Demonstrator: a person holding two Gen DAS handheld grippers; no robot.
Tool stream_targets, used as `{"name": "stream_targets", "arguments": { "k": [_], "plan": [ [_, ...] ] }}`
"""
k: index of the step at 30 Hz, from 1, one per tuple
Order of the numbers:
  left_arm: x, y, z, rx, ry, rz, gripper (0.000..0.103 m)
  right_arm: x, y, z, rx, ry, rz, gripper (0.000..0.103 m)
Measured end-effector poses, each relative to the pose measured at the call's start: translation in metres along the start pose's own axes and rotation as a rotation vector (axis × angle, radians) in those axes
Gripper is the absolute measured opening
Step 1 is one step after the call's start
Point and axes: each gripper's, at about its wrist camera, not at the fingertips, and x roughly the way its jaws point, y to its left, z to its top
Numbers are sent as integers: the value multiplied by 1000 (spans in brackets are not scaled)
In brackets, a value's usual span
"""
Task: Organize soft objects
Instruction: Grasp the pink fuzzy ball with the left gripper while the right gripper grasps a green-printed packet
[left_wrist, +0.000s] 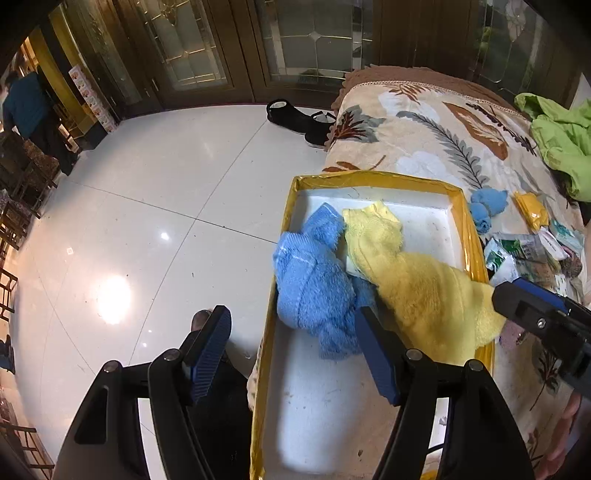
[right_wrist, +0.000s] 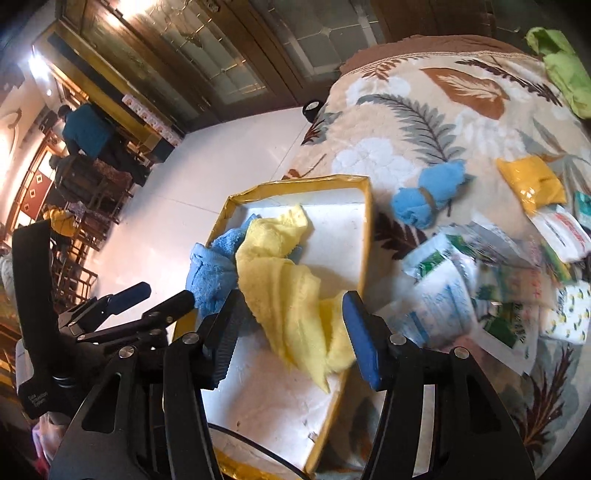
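Tool fingers are filling the bottom of both views. The left tool (left_wrist: 291, 354) is hovering with its jaws spread wide over the near left edge of the tray (left_wrist: 373, 178), one blue pad out over the floor (left_wrist: 147, 206), the other just beside the blue towel (left_wrist: 314, 280), and it is gripping nothing. The right tool (right_wrist: 291, 332) is reaching in from the tray's right side, also released, its pads standing either side of the near end of the yellow towel (right_wrist: 291, 280) without pinching it (that end is draping over the tray's yellow-taped rim). Both towels are lying crumpled inside the white tray, yellow partly overlapping blue. The tray is sitting at the edge of a bed, on a leaf-patterned blanket (left_wrist: 424, 136). Beyond it, on the blanket, a rolled blue cloth (right_wrist: 428, 195) is lying beside a yellow packet (right_wrist: 532, 184) and a scatter of white-and-green packets (right_wrist: 480, 288); their printing is too blurred to read. Farther back, a green garment (left_wrist: 561, 140) is lying bunched, and black shoes (left_wrist: 299, 120) are standing on the floor.
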Motion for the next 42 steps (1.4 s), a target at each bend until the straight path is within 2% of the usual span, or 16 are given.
{"name": "stream_targets", "arguments": {
  "k": [7,14,17,23,29,31,34,38,42],
  "plan": [
    [-13,-31,-11,11,-39,-7,70,-22,-23,-15,27,-20,-25,55],
    [-21,-76,-19,28,-19,-110,70,-49,-55,-29,47,-48,-68,55],
    [-26,-99,-22,41,-4,-168,70,-68,-76,-37,59,-77,-112,55],
    [-27,-142,-24,63,15,-229,70,-93,-124,-52,147,-103,-166,55],
    [-24,-178,-37,129,21,-225,70,-109,-158,-70,201,-105,-189,55],
    [-22,-186,-41,150,19,-219,70,-114,-168,-75,223,-105,-193,55],
    [-19,-193,-47,174,19,-253,70,-119,-180,-82,249,-108,-194,56],
    [-14,-196,-56,202,16,-294,70,-124,-187,-88,254,-112,-196,55],
    [-7,-196,-58,229,5,-301,70,-124,-190,-93,264,-111,-179,55]
  ]
}}
